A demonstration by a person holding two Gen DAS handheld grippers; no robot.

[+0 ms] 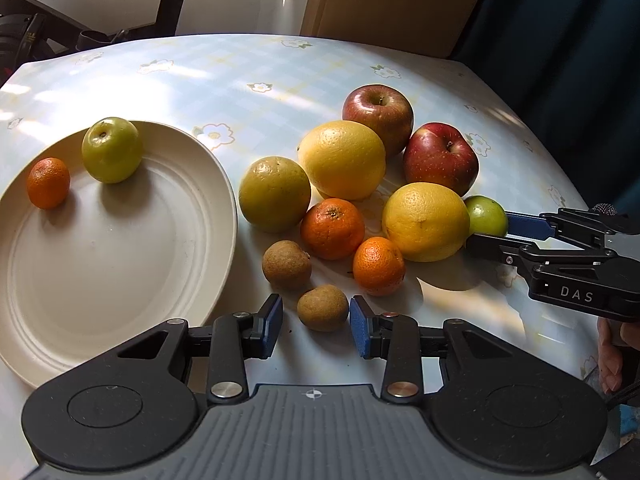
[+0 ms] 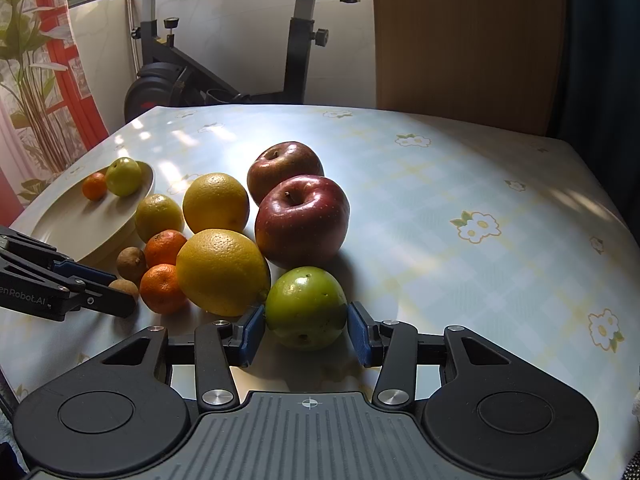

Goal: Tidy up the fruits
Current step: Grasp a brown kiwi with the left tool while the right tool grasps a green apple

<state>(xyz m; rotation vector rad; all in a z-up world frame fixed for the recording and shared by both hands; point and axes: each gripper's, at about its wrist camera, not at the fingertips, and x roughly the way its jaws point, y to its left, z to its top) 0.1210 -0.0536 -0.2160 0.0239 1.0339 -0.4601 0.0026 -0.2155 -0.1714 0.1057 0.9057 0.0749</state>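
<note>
A cream plate (image 1: 120, 264) on the left holds a small mandarin (image 1: 48, 183) and a green fruit (image 1: 112, 149). To its right lies a pile of two red apples (image 1: 440, 158), yellow citrus (image 1: 425, 221), mandarins (image 1: 332, 229) and two small brown fruits. My left gripper (image 1: 316, 326) is open around the nearer brown fruit (image 1: 322, 307), its right pad touching it. My right gripper (image 2: 306, 330) stands with its jaws around a green fruit (image 2: 306, 307) at the pile's right edge, both pads at its sides.
The table (image 2: 460, 184) has a light checked cloth with flowers. An exercise bike (image 2: 224, 76) and a wooden panel (image 2: 460, 40) stand behind it. The left gripper's fingers (image 2: 92, 284) show at the left of the right wrist view.
</note>
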